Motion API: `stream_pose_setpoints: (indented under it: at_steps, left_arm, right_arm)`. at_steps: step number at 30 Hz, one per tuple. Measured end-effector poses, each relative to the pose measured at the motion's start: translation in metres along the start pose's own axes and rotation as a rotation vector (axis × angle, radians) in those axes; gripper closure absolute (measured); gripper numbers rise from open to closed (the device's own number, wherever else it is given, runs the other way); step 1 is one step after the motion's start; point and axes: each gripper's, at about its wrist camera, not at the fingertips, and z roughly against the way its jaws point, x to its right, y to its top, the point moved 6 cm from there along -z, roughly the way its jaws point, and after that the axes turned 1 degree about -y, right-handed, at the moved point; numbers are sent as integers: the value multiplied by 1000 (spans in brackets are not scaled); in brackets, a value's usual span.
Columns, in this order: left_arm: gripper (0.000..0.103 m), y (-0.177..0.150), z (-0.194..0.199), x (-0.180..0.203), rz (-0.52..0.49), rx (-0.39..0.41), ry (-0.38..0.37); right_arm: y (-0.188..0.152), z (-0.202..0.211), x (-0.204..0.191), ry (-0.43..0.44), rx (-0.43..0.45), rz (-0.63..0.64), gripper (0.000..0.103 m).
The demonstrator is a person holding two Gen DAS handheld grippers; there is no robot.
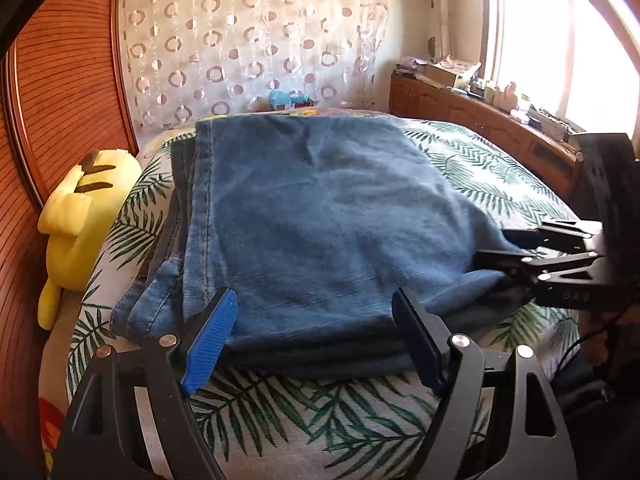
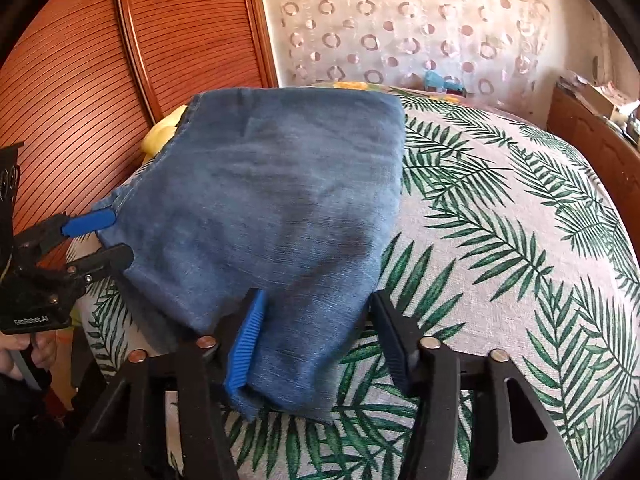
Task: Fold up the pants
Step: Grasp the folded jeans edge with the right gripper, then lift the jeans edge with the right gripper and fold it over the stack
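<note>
The blue denim pants lie folded in a thick stack on the leaf-print bed cover; they also show in the right wrist view. My left gripper is open, its blue-padded fingers straddling the stack's near edge. My right gripper is open too, with a loose denim corner lying between its fingers. Each gripper shows in the other's view: the right one at the stack's right corner, the left one at its left edge.
A yellow plush toy lies at the bed's left edge against a red-brown slatted wardrobe. A wooden cabinet with clutter runs under the window on the right. A circle-patterned curtain hangs behind the bed.
</note>
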Motion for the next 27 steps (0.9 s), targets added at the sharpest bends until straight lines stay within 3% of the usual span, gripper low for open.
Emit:
stream_pose_setpoints:
  at_steps: [14,18,27]
  left_arm:
    - [23,-8,-13,1,-13,-39,2]
    - [23,-11,-15,3,-27,-35,13]
    - [23,-10,-2,-2,6,-22,-4]
  right_arm:
    - [0,0,-5,32,15,-10,70]
    - [7,9,-6,82,44,-32,82]
    - [36,43,-25,147,129,21,89]
